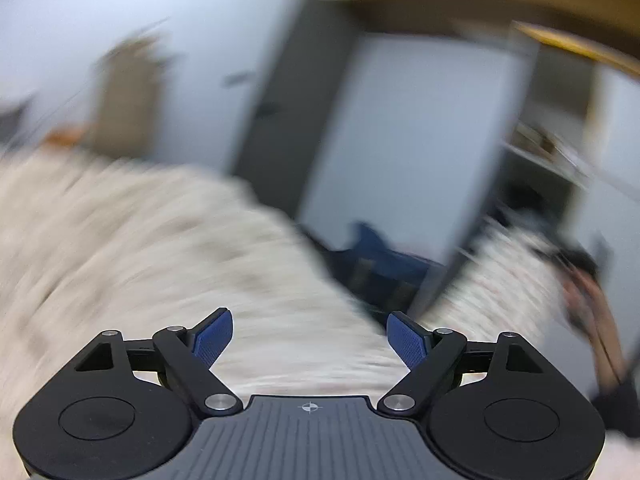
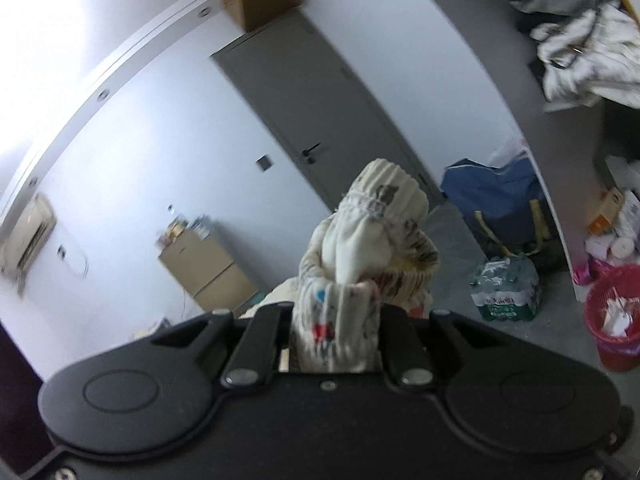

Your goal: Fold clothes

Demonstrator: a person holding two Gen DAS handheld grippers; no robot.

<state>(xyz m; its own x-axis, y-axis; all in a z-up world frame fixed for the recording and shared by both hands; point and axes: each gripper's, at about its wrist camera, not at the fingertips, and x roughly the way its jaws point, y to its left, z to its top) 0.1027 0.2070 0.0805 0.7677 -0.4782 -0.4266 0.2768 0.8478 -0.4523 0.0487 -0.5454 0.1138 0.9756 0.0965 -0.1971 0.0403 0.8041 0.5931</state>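
White walls and a grey door [image 2: 320, 120] back my view. My right tool [image 2: 334, 336] clamps a bunched cream printed garment [image 2: 360, 240] with ribbed, gathered edges, held aloft. My left tool [image 1: 310, 340] stands open above blurred cream fabric [image 1: 160, 240].

This is a room in a home where someone lives. It has white walls, a gray door [image 2: 320, 120] with a handle, a small tan fridge [image 2: 208, 276] and an air cooler [image 2: 30, 236] high on the wall. On the floor sit a blue bag [image 2: 496, 204], a pack of water bottles [image 2: 506, 288] and a red bin [image 2: 614, 316] full of trash.
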